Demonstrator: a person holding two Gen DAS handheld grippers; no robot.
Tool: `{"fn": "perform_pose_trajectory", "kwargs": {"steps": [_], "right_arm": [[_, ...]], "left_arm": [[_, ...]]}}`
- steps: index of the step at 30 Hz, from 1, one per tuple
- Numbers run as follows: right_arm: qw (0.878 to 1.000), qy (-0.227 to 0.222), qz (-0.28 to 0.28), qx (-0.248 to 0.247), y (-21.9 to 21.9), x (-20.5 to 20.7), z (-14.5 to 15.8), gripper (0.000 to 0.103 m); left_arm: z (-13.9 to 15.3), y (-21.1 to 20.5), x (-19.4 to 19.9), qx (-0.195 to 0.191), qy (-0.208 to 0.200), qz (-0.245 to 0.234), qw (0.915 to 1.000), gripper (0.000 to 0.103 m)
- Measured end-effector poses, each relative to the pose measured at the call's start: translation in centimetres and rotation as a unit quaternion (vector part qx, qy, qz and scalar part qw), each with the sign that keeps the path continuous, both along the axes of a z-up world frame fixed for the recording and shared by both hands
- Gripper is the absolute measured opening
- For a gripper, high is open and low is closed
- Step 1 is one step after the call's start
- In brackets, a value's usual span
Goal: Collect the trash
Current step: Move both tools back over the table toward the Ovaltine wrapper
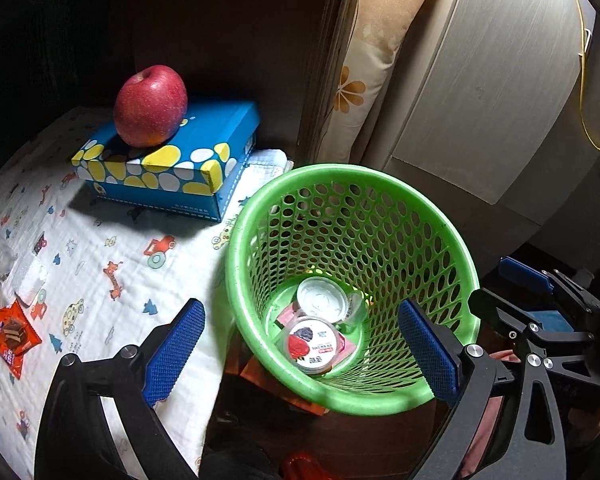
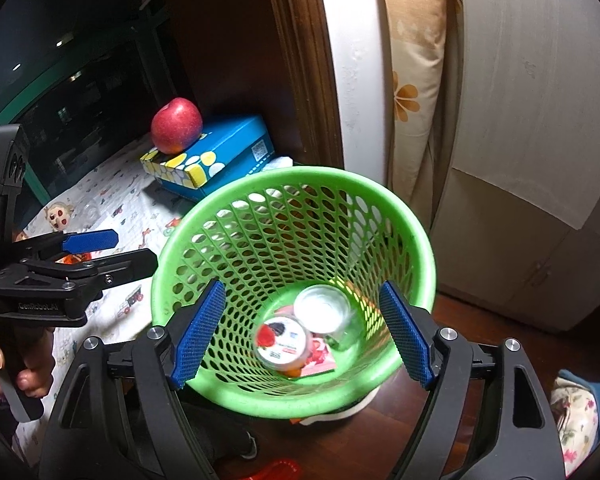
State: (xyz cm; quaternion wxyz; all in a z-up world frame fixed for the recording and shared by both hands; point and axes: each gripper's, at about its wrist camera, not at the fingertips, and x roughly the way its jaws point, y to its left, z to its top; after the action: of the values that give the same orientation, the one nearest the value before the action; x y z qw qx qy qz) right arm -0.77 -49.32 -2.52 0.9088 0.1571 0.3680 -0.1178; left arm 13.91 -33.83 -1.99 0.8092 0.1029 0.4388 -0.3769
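Dim room corner, dark wood floor, a low surface under a white cloth (image 1: 100,248) printed with little vehicles and animals. Nearest, left gripper (image 1: 300,348) spread wide and empty, one blue pad over the cloth, the other across the near rim of the green basket (image 1: 452,236); nothing between the pads. Right gripper (image 2: 302,334) likewise parted and holding nothing, both pads hanging over the basket's mouth, pointed down into it. Just beyond, at the basket bottom: a small printed cup (image 2: 282,344) lid-up, a clear cup (image 2: 322,308) touching it, a pink wrapper (image 2: 320,356) under both. So some trash already collected, judging by that pile. Left on the cloth, well apart from the basket: an orange snack packet (image 1: 12,334) near the edge, with crumpled clear plastic (image 1: 4,264) just beyond it; likely next for the left gripper, being on that side. In the right wrist view, something with a doll-like face (image 2: 58,214) on the cloth too; trash or not, cannot tell. Farther back, a blue spotted box (image 1: 172,160) with a red apple (image 1: 150,106) resting on top; probably not trash. Behind all, a dark wooden frame, a flowered cushion (image 1: 372,52) standing upright, a pale cabinet (image 1: 500,92). Task partway through by this reading: basket started, packet and plastic still to fetch.
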Motion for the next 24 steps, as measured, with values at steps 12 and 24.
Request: {"fn": "perform_pose_trajectory", "kwargs": {"steps": [12, 24], "right_arm": [[0.998, -0.005, 0.064, -0.001, 5.0, 4.1, 0.6, 0.085], [0.99, -0.006, 0.14, 0.0, 11.7, 9.4, 1.3, 0.087]], "left_arm": [[0.7, 11.3, 3.2, 0.021, -0.036, 0.141, 0.9891, 0.094], [-1.7, 24.0, 9.0, 0.034, -0.039, 0.284, 0.9574, 0.094]]}}
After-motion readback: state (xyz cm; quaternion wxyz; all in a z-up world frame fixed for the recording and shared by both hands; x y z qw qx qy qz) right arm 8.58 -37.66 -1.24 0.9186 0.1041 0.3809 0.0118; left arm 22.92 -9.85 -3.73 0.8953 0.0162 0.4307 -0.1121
